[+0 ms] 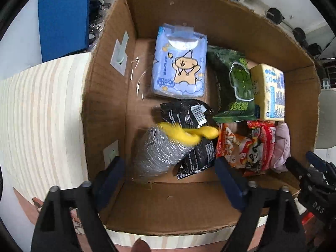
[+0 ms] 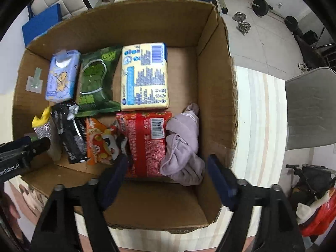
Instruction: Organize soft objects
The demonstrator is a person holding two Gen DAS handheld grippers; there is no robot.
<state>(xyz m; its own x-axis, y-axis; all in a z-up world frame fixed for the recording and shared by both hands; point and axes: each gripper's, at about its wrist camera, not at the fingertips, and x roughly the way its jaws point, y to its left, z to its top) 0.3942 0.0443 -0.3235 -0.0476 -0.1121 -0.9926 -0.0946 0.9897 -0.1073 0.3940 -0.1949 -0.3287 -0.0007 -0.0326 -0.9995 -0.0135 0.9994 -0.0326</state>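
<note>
An open cardboard box holds soft packs. In the left wrist view I see a blue tissue pack, a green wipes pack, a yellow tissue pack, a black pouch, a grey-and-yellow glove, an orange snack bag, a red pack and a lilac cloth. My left gripper is open and empty above the glove. My right gripper is open and empty above the red pack and lilac cloth.
The box stands on a pale striped table. A blue folder lies behind it. A grey chair is at the right, dumbbells on the floor beyond. The other gripper shows at each view's edge.
</note>
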